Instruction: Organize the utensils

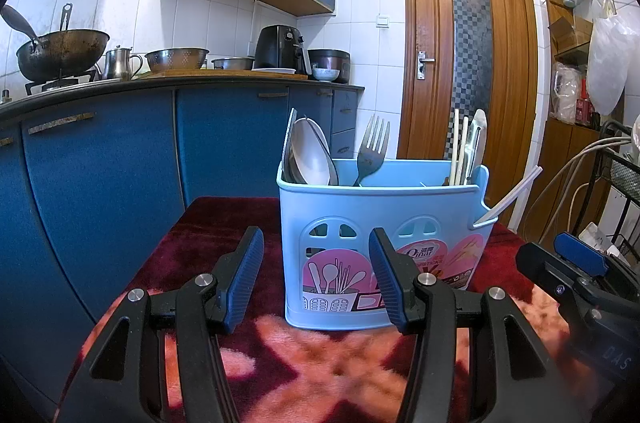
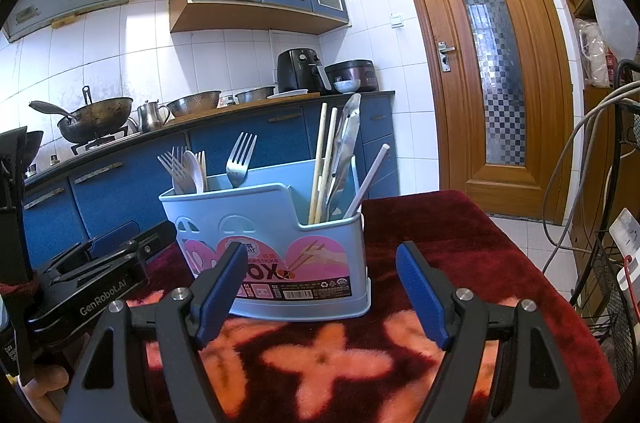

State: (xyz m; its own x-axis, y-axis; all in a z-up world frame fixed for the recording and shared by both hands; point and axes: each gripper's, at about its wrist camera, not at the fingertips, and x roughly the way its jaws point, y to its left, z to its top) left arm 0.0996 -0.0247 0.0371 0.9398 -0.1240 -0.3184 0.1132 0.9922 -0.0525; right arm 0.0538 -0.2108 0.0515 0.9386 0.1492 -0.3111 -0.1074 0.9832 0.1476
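A light blue utensil holder point(image 1: 384, 223) point(image 2: 280, 247) with pink labels stands upright on a red patterned cloth point(image 1: 304, 363) point(image 2: 460, 247). It holds spoons point(image 1: 312, 155), a metal fork point(image 1: 372, 147) point(image 2: 240, 159), plastic forks point(image 2: 174, 167), chopsticks point(image 1: 460, 151) point(image 2: 324, 159), tongs point(image 2: 346, 143) and a white straw point(image 1: 516, 195) point(image 2: 370, 179). My left gripper point(image 1: 316, 279) hovers open just in front of the holder with nothing between its blue pads. Likewise open and empty, my right gripper point(image 2: 320, 287) faces the holder's right end.
A blue kitchen counter point(image 1: 180, 83) runs behind, carrying a wok point(image 1: 60, 51), kettle, colander, air fryer point(image 1: 280, 49) and rice cooker. A wooden door point(image 1: 468, 55) is behind on the right. A wire rack with cables point(image 2: 612, 263) stands beside the table's right edge.
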